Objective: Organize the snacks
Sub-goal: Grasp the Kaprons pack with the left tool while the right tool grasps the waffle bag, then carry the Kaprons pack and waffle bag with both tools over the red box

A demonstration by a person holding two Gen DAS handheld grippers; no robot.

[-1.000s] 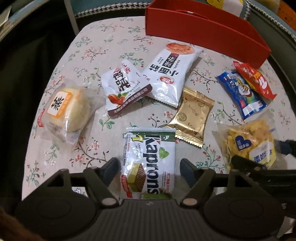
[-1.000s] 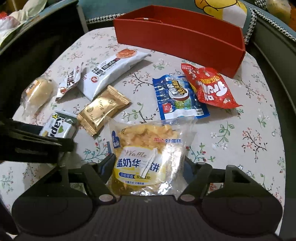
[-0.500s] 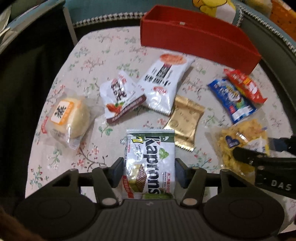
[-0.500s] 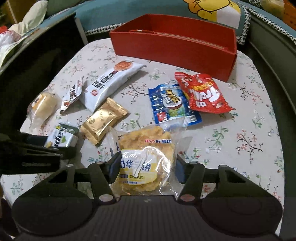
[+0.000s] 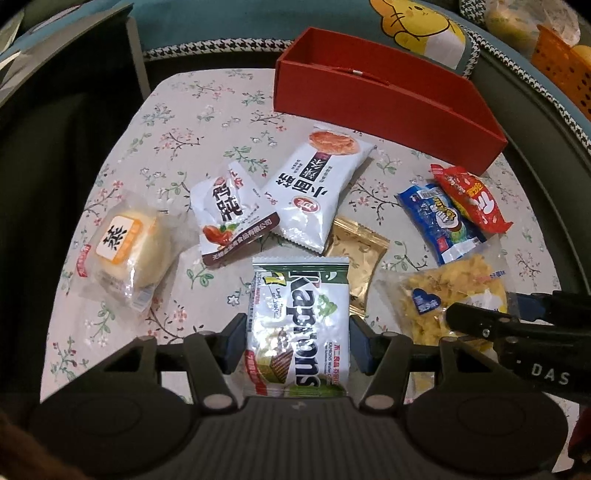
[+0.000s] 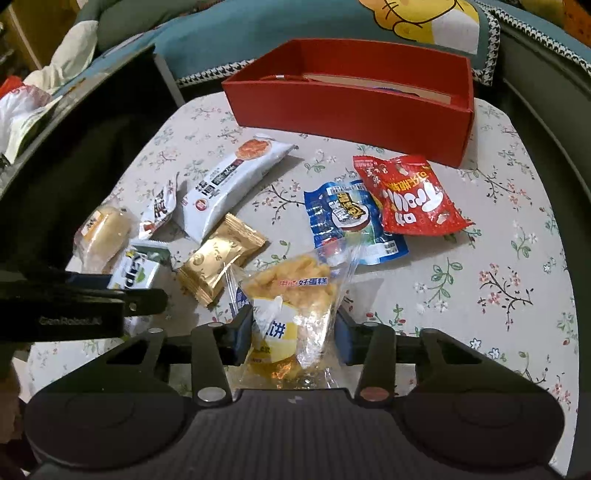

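Observation:
My left gripper (image 5: pixel 293 341) is shut on the green and white Kaprons wafer pack (image 5: pixel 299 317) and holds it lifted off the table. My right gripper (image 6: pixel 291 332) is shut on the clear waffle cake bag (image 6: pixel 291 314) and holds it lifted. The red box (image 6: pixel 351 110) stands open at the table's far side, also in the left wrist view (image 5: pixel 384 107). On the floral tablecloth (image 6: pixel 480 258) lie a gold packet (image 6: pixel 221 258), a long white packet (image 6: pixel 229 181), a blue packet (image 6: pixel 343 218) and a red packet (image 6: pixel 406 195).
A wrapped steamed bun (image 5: pixel 125 251) and a small white nut packet (image 5: pixel 229 214) lie at the left. A dark chair edge (image 5: pixel 55 166) borders the table on the left. Cushions (image 6: pixel 332 22) lie behind the box.
Both grippers closed on their snacks and rose from the table. The waffle bag is squeezed narrower, and the wafer pack hangs above the gold packet.

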